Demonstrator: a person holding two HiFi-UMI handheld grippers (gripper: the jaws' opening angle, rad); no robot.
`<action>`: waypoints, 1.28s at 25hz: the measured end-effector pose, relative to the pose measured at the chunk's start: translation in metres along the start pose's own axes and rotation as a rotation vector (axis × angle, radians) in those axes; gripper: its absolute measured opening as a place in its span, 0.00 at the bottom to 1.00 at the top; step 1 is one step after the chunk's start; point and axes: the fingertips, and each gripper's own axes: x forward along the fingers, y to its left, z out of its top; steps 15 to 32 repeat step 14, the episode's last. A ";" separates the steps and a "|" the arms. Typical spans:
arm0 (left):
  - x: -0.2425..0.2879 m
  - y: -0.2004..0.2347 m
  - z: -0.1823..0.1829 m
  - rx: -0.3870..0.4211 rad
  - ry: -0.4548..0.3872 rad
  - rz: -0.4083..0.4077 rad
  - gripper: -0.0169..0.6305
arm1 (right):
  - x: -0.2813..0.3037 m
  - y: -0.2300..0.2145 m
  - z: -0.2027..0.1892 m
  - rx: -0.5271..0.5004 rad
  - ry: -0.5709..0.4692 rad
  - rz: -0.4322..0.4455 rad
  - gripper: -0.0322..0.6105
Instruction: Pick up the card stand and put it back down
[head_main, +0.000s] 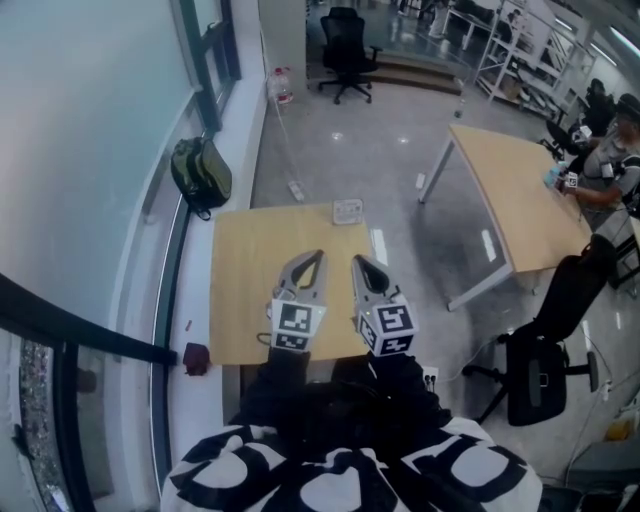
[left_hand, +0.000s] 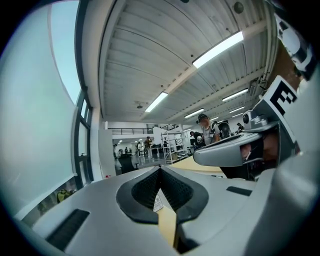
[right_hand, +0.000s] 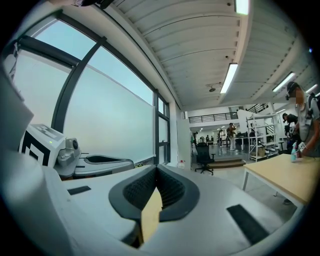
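Nearest the camera in the head view is the person's black-and-white patterned garment (head_main: 350, 480), with both grippers held out just beyond it over a light wooden table (head_main: 240, 300). The left gripper (head_main: 318, 255) has its jaws pressed together at the tips with nothing between them, as its own view shows. The right gripper (head_main: 357, 260) just beside it is likewise closed and empty. Each carries a marker cube (head_main: 298, 326) printed with a black-and-white square pattern, with no letters on it. A small dark red object (head_main: 195, 357) sits on the sill off the table's near left corner. The card stand (head_main: 347, 210) rests on the table at its far edge, ahead of both grippers and well apart from them; any print on it is too small to read. To the left, a dark olive backpack (head_main: 201, 172) lies on the window ledge. To the right, across grey floor, a black office chair (head_main: 540, 370) stands by a second wooden table (head_main: 510, 190), where a seated person (head_main: 612, 150) is at the far end. Farther back a water bottle (head_main: 283, 85) stands by the wall, and another black swivel chair (head_main: 345, 50) is beyond it.
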 end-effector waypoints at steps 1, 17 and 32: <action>-0.002 -0.001 -0.001 -0.001 0.001 -0.003 0.04 | -0.001 0.002 0.000 -0.002 -0.001 0.001 0.08; -0.020 0.003 -0.005 -0.013 -0.006 -0.008 0.04 | -0.006 0.020 0.001 -0.005 -0.010 0.009 0.08; -0.020 0.003 -0.005 -0.013 -0.006 -0.008 0.04 | -0.006 0.020 0.001 -0.005 -0.010 0.009 0.08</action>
